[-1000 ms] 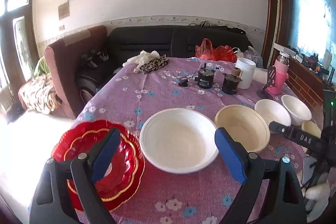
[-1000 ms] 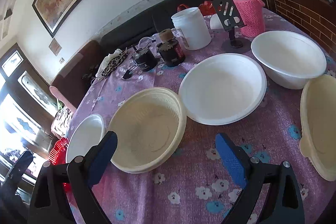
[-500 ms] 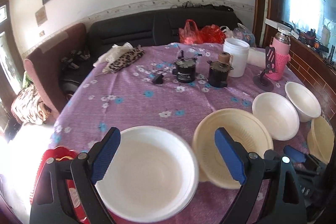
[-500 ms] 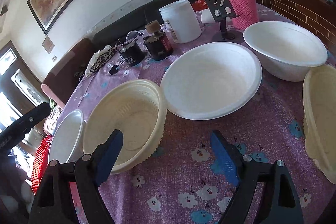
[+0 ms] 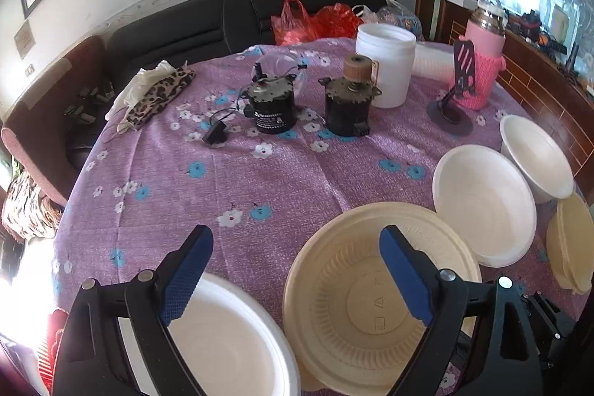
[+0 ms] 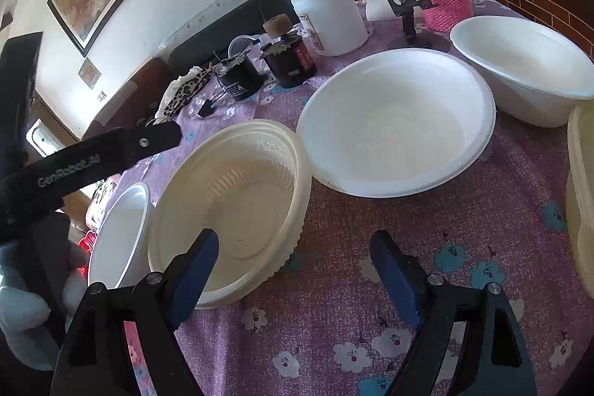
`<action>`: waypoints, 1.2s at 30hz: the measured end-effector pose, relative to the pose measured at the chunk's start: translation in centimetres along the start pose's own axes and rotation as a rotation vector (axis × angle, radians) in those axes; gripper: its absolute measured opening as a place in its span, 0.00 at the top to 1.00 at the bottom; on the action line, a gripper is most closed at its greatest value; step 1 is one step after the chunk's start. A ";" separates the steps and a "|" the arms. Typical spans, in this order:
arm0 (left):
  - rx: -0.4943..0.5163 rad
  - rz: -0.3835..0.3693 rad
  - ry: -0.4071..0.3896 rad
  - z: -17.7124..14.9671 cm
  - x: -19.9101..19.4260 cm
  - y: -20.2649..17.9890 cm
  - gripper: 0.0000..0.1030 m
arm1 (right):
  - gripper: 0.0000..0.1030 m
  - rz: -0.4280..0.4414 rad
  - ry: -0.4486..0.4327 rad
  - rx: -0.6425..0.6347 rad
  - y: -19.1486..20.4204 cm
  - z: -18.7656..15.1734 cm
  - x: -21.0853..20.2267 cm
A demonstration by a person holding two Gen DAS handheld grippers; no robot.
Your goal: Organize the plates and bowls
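Your left tool (image 5: 293,270) is released w/ nothing in it and hangs over the near edge of the worktop (image 5: 260,180); its right finger stands over the cream ribbed bowl (image 5: 371,303), its left finger over the white bowl (image 5: 222,340) just beside. Your right tool (image 6: 293,270) is also released & empty, w/ the same cream ribbed bowl (image 6: 237,203) ahead-left of it, its left finger over the near rim. I judge both tools are about equally near; the bowl is round, so no long axis matters.
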State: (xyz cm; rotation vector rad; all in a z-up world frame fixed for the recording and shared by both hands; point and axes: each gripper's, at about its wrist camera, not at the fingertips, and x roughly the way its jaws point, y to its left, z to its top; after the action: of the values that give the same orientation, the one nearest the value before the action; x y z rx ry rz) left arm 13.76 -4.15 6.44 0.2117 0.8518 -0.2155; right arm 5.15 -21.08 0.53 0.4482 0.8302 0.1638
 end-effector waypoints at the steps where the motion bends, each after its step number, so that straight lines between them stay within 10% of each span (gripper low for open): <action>1: 0.002 -0.004 0.009 0.0 0.3 -0.1 0.12 | 0.17 0.001 0.000 0.001 0.0 0.0 0.0; 16: 0.046 -0.064 0.176 -0.1 4.4 -1.4 0.13 | 0.33 0.021 0.035 0.008 -0.1 0.1 1.1; 20: 0.083 -0.087 0.216 -0.7 4.8 -2.4 0.71 | 0.47 0.037 0.044 0.014 -0.2 0.1 1.3; 36: -0.028 -0.046 0.064 -2.6 -2.7 -2.0 0.73 | 0.64 0.019 -0.045 -0.041 0.8 -0.2 -1.0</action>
State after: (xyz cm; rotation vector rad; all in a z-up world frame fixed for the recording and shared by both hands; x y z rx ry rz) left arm 9.64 -5.11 6.64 0.1739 0.9232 -0.2410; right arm 4.36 -20.57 1.45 0.4198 0.7776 0.1877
